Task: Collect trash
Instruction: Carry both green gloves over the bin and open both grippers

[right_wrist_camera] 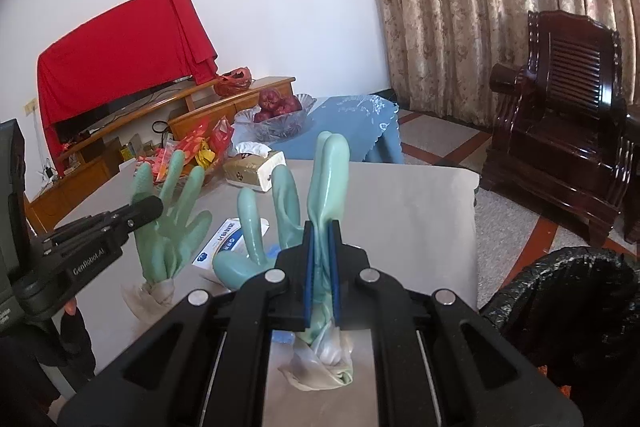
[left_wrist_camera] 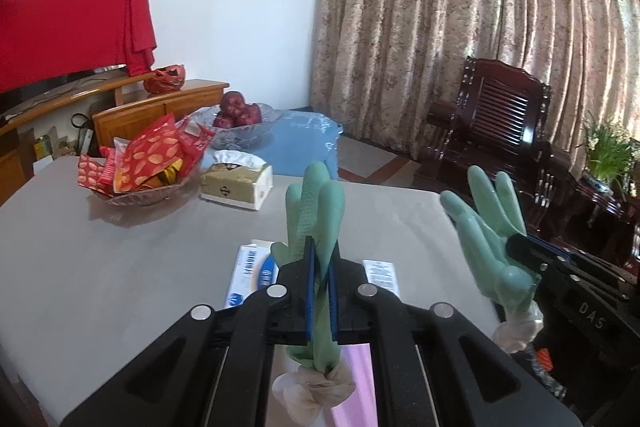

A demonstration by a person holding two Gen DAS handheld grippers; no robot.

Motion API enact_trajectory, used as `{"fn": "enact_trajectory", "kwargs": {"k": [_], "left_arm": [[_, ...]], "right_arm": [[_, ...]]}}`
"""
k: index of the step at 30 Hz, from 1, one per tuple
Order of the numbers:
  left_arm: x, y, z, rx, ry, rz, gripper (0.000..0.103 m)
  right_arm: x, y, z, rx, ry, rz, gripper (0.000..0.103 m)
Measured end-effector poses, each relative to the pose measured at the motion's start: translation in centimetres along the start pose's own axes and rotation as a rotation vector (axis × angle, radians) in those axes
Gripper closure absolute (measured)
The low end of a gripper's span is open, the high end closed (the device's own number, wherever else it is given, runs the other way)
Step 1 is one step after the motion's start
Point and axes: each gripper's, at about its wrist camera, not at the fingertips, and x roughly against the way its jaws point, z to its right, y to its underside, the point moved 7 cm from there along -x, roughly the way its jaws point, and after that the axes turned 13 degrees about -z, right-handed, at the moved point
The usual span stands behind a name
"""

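My left gripper (left_wrist_camera: pixel 321 259) is shut on a green rubber glove (left_wrist_camera: pixel 316 203), held upright above the grey table (left_wrist_camera: pixel 120 259), fingers up and pale cuff hanging below. My right gripper (right_wrist_camera: pixel 321 243) is shut on a second green glove (right_wrist_camera: pixel 326 175), also held upright. Each gripper shows in the other's view: the right one (left_wrist_camera: pixel 524 247) with its glove (left_wrist_camera: pixel 484 223) at the right, the left one (right_wrist_camera: pixel 150 207) with its glove (right_wrist_camera: pixel 168 223) at the left. A white and blue box (left_wrist_camera: pixel 252 275) lies on the table under the gloves. A bin lined with a black bag (right_wrist_camera: pixel 568 303) stands at the lower right.
On the table are a glass bowl of red snack packets (left_wrist_camera: pixel 144 163) and a tissue pack (left_wrist_camera: pixel 236 183). A bowl of red apples (left_wrist_camera: pixel 240 119) sits on a blue-covered table behind. A dark wooden armchair (right_wrist_camera: pixel 560 131) and curtains stand at the right.
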Motion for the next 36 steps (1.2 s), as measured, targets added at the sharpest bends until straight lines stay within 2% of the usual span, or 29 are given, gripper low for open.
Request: {"fn": "enact_trajectory", "kwargs": {"k": [7,21,36], "left_arm": [[1.4,-0.1,4.0,-0.044,0.078,0.016,0.097],[2.5,-0.6,11.2,-0.122,0.196,0.031,0.097],[1.7,0.7,22.2,-0.23,0.354,0.006,0.097]], "right_arm": [[3.0,0.1,1.2,-0.006,0.029,0.032,0.097],[8.0,1.6,6.1,-0.047,0.132,0.068,0.097],[13.7,5.2,15.9,-0.15,0.317,0.091,0.097]]}}
